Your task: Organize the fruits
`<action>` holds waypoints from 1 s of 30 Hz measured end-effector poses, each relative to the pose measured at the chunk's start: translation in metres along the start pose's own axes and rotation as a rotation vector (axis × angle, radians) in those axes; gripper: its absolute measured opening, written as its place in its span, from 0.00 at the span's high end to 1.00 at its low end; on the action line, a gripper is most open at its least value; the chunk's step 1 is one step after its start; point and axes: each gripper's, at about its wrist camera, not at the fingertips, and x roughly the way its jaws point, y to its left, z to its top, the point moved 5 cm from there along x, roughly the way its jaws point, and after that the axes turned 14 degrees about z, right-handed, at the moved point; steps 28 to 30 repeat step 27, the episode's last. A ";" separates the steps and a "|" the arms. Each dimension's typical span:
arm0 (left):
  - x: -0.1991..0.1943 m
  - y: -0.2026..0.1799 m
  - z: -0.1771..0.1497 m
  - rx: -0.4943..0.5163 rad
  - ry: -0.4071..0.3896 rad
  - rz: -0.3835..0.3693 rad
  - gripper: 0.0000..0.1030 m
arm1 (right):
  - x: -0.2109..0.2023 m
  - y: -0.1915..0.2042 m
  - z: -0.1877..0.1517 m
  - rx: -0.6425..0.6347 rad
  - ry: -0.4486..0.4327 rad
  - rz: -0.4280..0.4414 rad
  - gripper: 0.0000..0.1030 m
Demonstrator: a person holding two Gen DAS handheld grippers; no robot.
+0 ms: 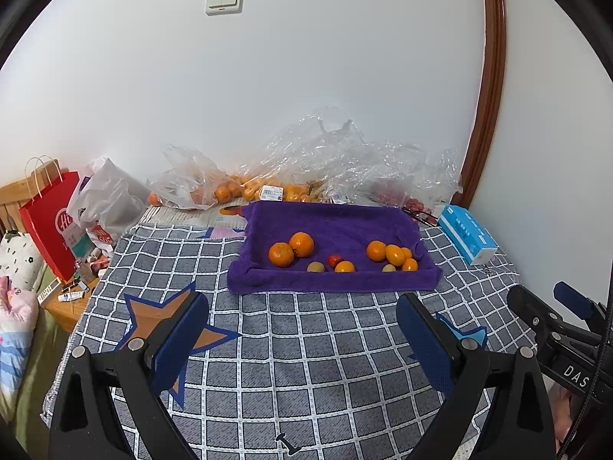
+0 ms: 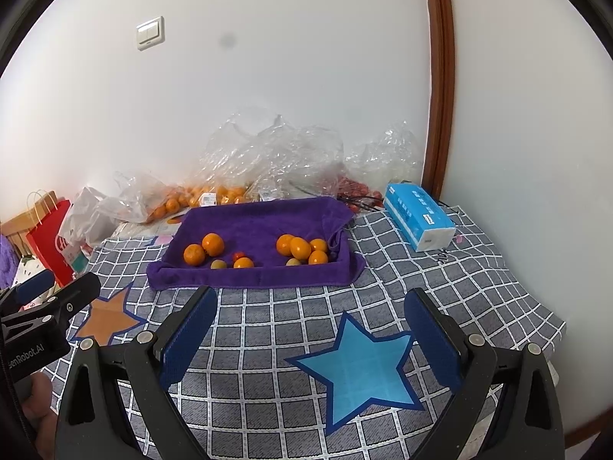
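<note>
On my far left a red bag [image 1: 51,226] stands beside the checked cloth [image 1: 306,345]. My left gripper [image 1: 302,329] hangs over that cloth with its jaws spread wide and nothing between them. Ahead lies the purple towel [image 1: 329,226], its edges turned up like a tray. On it, two oranges [image 1: 292,249] touch at the left, a small red fruit [image 1: 335,260] sits mid-towel, and a tight cluster [image 1: 390,255] fills the right side. Clear bags [image 1: 329,161] — some holding more oranges — line the wall behind. A blue tissue pack [image 2: 419,216] lies further right. My right gripper [image 2: 310,331] is also spread, empty, above a blue star [image 2: 360,368].
</note>
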 end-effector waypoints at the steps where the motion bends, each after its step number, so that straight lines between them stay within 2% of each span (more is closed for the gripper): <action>1: 0.000 0.000 0.000 0.001 0.001 0.000 0.04 | 0.000 0.000 0.000 0.000 -0.001 0.001 0.06; 30: -0.003 0.003 0.001 -0.005 -0.008 0.013 0.04 | -0.001 0.004 -0.002 -0.006 -0.001 0.005 0.06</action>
